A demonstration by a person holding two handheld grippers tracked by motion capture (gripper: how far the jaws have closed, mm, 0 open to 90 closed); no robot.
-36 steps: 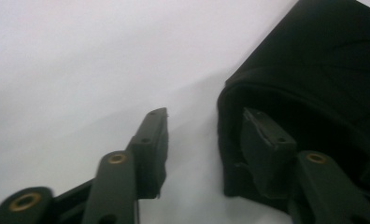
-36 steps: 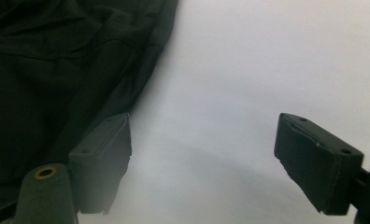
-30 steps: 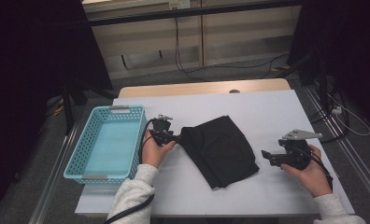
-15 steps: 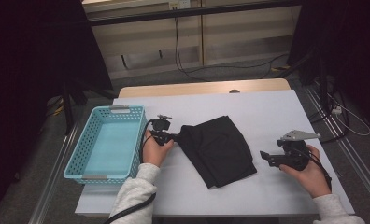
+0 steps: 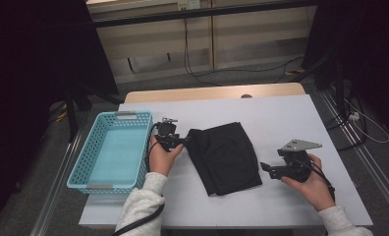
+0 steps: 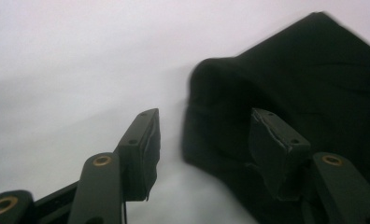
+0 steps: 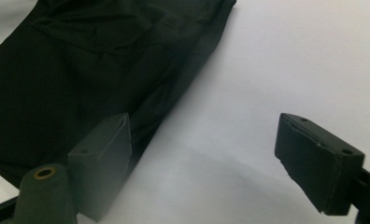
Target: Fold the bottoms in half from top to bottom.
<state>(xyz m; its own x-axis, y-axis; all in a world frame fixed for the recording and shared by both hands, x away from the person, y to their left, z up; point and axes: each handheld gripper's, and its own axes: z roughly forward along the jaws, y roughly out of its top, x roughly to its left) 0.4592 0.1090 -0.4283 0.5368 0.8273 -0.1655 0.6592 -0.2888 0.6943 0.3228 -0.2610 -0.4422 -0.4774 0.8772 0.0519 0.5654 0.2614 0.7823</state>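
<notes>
A folded black cloth lies in the middle of the white table. My left gripper is at the cloth's upper left corner. In the left gripper view it stands open, with the corner of the cloth reaching in between the jaws. My right gripper is just off the cloth's right edge, low over the table. In the right gripper view it is wide open; one jaw sits at the hem of the cloth and bare table lies between the jaws.
A teal plastic basket with nothing in it stands at the table's left side, close to my left hand. A wooden strip runs along the table's far edge. Cables lie on the floor beyond and to the right.
My right gripper has slid left toward the cloth's right edge. The left gripper and the cloth have stayed in place.
</notes>
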